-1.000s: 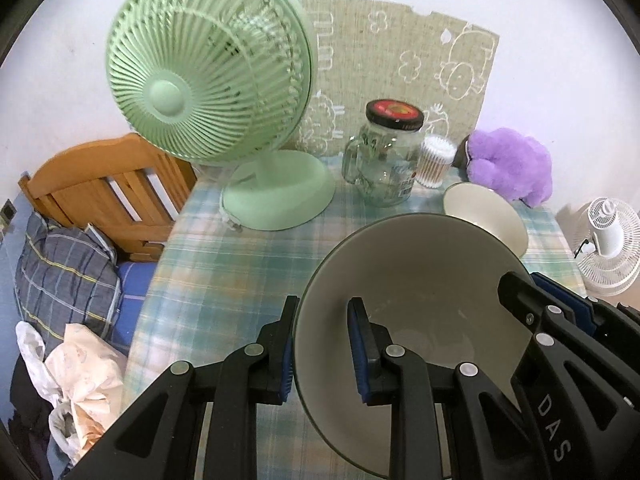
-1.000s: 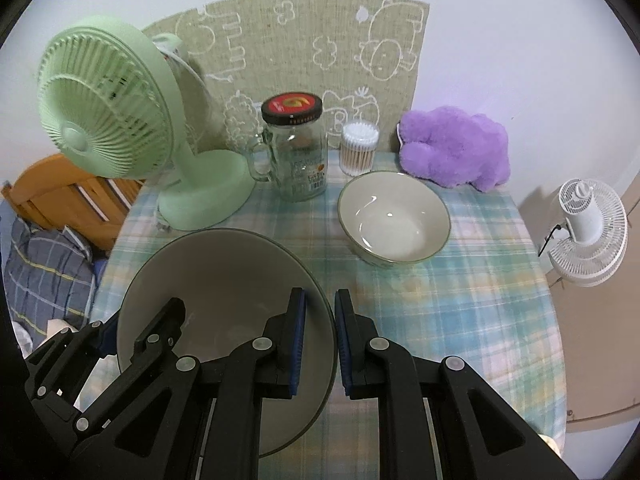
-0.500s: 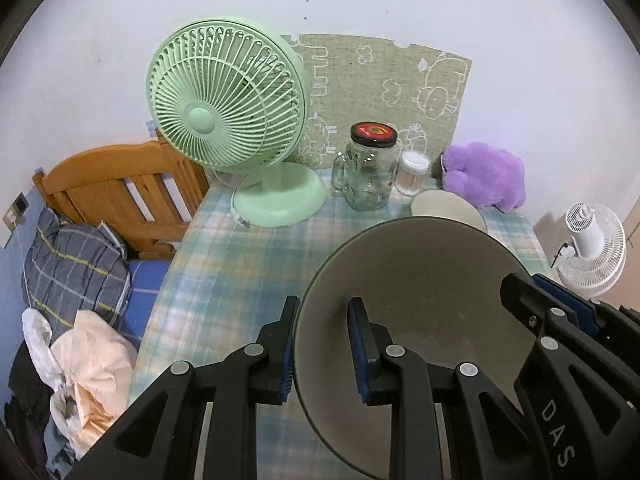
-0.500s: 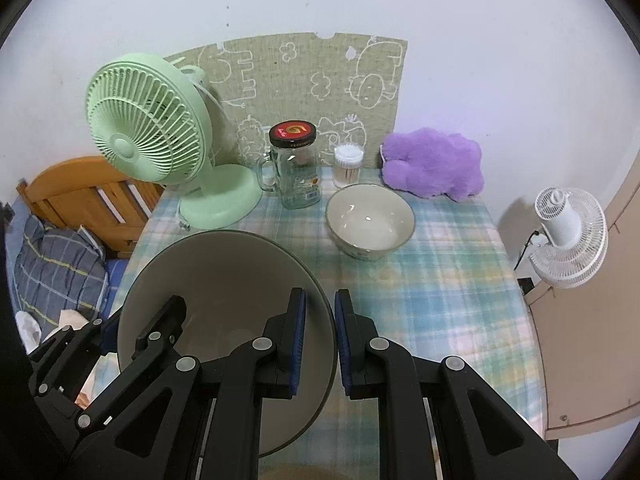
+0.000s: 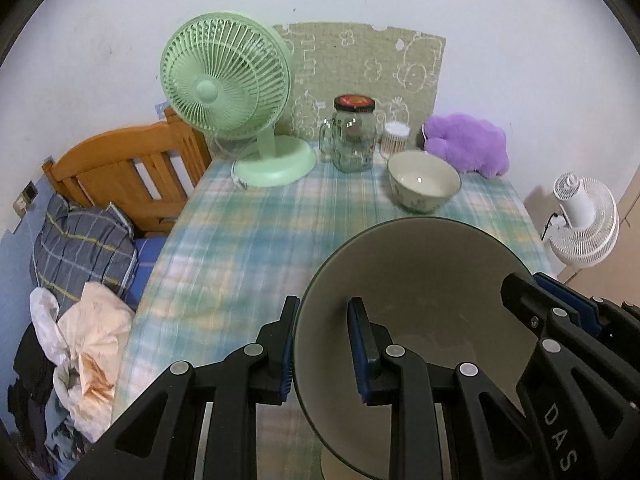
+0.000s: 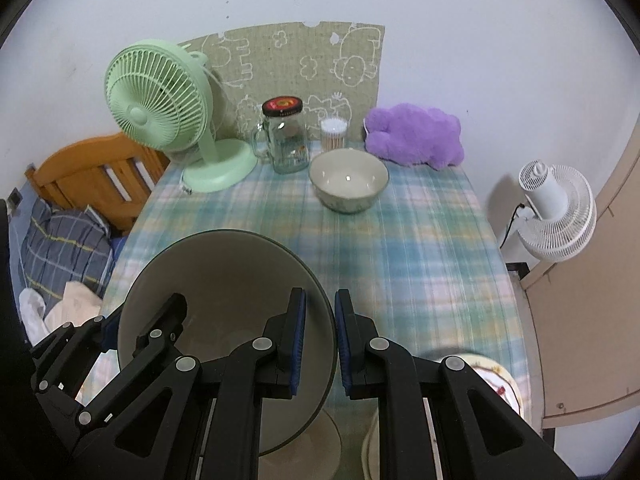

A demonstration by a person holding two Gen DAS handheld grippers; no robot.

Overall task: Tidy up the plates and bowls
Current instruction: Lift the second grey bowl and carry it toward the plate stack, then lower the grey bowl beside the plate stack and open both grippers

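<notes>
Two grippers share one load. The table [image 5: 256, 240], covered in a blue-green plaid cloth, spans both views. Above its near half, the large grey bowl [image 5: 420, 300] is held clear of the cloth. The left gripper [image 5: 322, 344] is clamped on the bowl's left rim, one finger outside the wall and one inside. The right gripper [image 6: 320, 336] is clamped on the opposite, right rim in the same manner.

At the far end of the table stand a green desk fan [image 5: 228, 88], a purple plush toy [image 5: 464, 144], a smaller cream bowl [image 5: 424, 182], a lidded glass mug jar [image 5: 354, 136] and a cotton-swab tub [image 5: 396, 140].

Risks, as judged:
- Uneven height between the two grippers would tilt the large grey bowl and let the thin rim slide out of the pads.
- Drawing the grippers apart or together would load the rim and could break either hold.
- Nesting the small cream bowl inside the larger one, or the reverse, risks rim-to-rim impact if alignment is off.

View differences: the right wrist view alone shows a decorated plate [image 6: 500, 380] at the table's near right edge, partly hidden by the gripper, and another pale dish edge below it, too occluded to identify. The left wrist view alone shows more of the bedding and clothes to the left.
</notes>
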